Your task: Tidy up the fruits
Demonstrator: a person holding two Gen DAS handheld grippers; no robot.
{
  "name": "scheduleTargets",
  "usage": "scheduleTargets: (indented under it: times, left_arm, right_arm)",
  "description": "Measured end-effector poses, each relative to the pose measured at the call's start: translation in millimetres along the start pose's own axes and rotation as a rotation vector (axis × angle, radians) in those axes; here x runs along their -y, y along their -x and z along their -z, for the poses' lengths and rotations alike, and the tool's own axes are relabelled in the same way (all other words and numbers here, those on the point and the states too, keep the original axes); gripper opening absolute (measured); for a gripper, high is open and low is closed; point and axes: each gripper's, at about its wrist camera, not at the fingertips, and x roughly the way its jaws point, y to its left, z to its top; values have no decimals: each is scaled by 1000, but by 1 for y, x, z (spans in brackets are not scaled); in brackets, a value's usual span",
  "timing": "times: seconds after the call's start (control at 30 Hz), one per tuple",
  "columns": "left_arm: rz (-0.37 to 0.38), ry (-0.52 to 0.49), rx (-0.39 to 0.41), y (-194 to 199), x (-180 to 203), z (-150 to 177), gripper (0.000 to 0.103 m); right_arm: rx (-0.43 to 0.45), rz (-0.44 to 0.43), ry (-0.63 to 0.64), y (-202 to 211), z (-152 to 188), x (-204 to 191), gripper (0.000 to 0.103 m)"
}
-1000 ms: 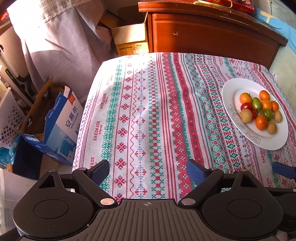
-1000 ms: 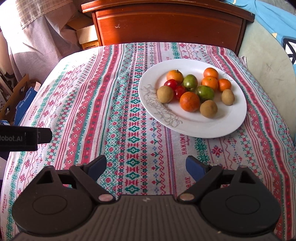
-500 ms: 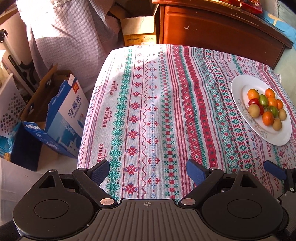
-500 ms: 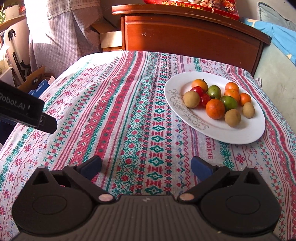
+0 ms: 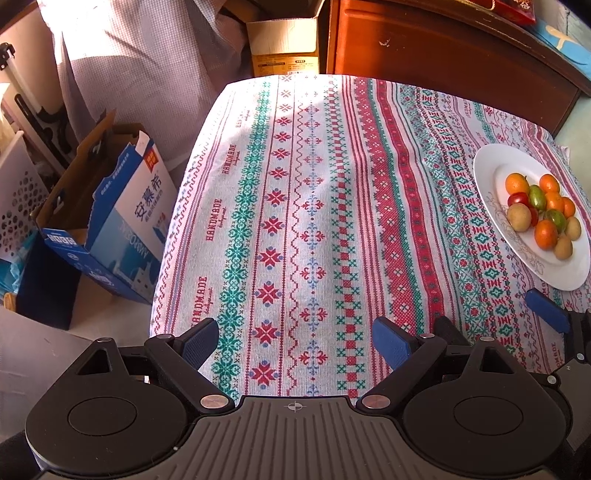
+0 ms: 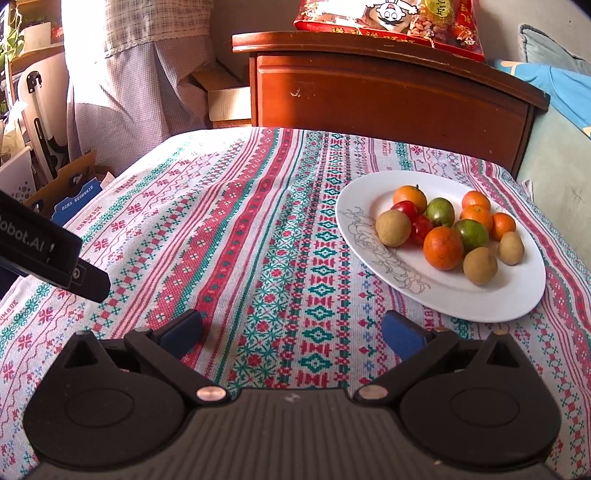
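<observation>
far left, off the bench [image 5: 314, 221]: an opened blue-and-white carton [image 5: 122, 218] on the floor, probably just set aside, with its lower part cut off by the bench edge; print on it too small to read fully; next over, left gripper [image 5: 295, 341] hovering low above the patterned cloth [image 6: 258, 258], fingers [image 5: 201, 338] wide apart and holding nothing, likely kept ready rather than committed, well away from any fruit; right gripper [image 6: 291, 332] just beside it, fingers [image 6: 184, 328] likewise spread and empty, aimed at bare cloth short of the plate; further right, white plate [image 6: 480, 295] lying toward the right side of the bench, carrying all visible fruit in one mixed cluster: oranges [image 6: 442, 247], green fruits [image 6: 471, 234], red tomatoes [image 6: 406, 211] and brown longan-like fruits [image 6: 393, 228], touching and partly stacked; heaped so, fits either a pile awaiting sorting by kind or fruit already gathered onto one plate; impossible to settle which; red tomatoes half hidden behind a brown fruit and an orange, so count uncertain; no second dish in sight; behind, a wooden cabinet [image 6: 388, 96] topped with a red snack bag [image 6: 388, 22], its top cropped by the frame.
</observation>
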Motion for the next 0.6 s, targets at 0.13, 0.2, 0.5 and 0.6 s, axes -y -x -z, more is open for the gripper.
scheduleTargets:
  times: [0.13, 0.2, 0.5, 0.6]
  left_arm:
    - [-12, 0, -4, -4, 0, 0, 92]
    - [-17, 2, -7, -6, 0, -1, 92]
    - [-34, 3, -18, -15, 1, -1, 92]
    - [-40, 4, -23, -19, 3, -2, 92]
  right_arm:
    - [4, -1, -2, 0, 1, 0, 102]
    - [5, -2, -3, 1, 1, 1, 102]
    - [6, -3, -3, 0, 1, 1, 102]
    - [6, -3, -3, 0, 1, 1, 102]
